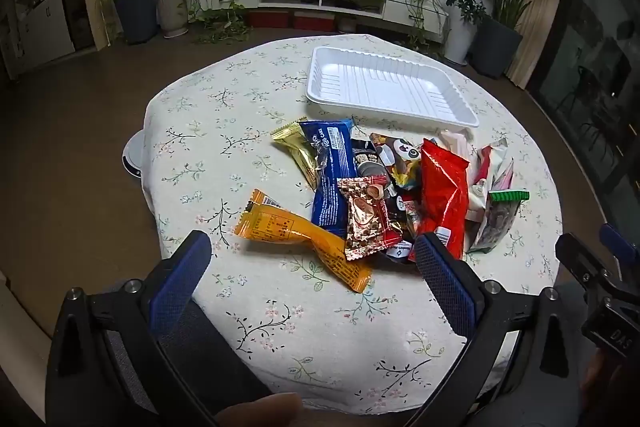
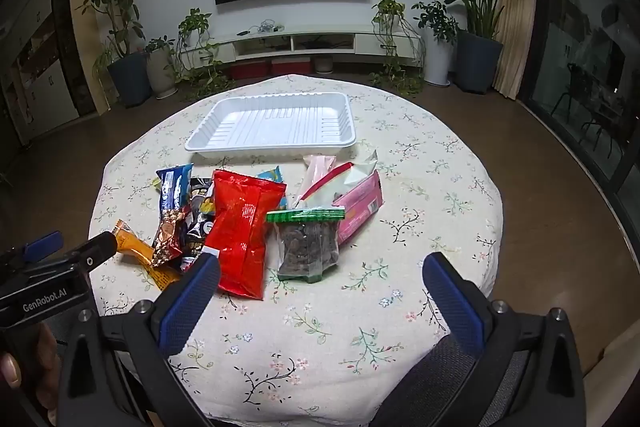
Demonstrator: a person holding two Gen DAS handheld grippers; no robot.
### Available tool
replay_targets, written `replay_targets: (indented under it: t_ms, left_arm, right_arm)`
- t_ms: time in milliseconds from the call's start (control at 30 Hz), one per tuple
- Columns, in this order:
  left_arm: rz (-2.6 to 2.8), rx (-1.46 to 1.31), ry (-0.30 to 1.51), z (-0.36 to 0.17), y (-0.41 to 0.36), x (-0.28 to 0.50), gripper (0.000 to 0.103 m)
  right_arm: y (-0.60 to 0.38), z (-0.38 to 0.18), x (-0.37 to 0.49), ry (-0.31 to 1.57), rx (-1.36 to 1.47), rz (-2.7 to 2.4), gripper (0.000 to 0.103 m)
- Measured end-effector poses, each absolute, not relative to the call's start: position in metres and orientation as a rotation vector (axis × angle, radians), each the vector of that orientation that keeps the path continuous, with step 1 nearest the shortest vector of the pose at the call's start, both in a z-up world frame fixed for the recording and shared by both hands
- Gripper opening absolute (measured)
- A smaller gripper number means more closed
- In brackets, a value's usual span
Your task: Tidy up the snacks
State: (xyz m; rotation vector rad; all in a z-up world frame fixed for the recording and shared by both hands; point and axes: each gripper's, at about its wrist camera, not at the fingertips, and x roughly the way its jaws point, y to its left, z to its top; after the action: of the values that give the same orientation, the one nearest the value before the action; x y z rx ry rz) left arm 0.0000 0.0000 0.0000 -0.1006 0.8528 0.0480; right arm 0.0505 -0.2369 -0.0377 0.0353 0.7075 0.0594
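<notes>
A pile of snack packets lies on the round floral table [image 1: 224,115]. It includes an orange packet [image 1: 304,243], a blue Oreo packet [image 1: 332,179], a red bag [image 1: 442,199] and a green-topped clear bag [image 2: 308,247]. An empty white tray [image 1: 384,87] stands behind the pile; it also shows in the right wrist view [image 2: 276,125]. My left gripper [image 1: 312,247] is open and empty, hovering just before the orange packet. My right gripper [image 2: 320,269] is open and empty, near the red bag [image 2: 242,227] and a pink box [image 2: 358,207].
The table [image 2: 420,187] drops off to brown floor on all sides. A TV stand and several potted plants stand along the far wall. The left gripper's body [image 2: 52,267] shows at the left of the right wrist view.
</notes>
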Motion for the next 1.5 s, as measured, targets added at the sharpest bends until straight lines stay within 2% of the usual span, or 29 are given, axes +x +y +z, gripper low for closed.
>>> replay_targets:
  t_ms: [1500]
  left_arm:
    - [0.049, -0.116, 0.839, -0.0064, -0.0003, -0.0024, 0.103]
  right_arm:
    - [-0.2349, -0.0459, 0.0526, 0.74, 0.027, 0.043, 0.103]
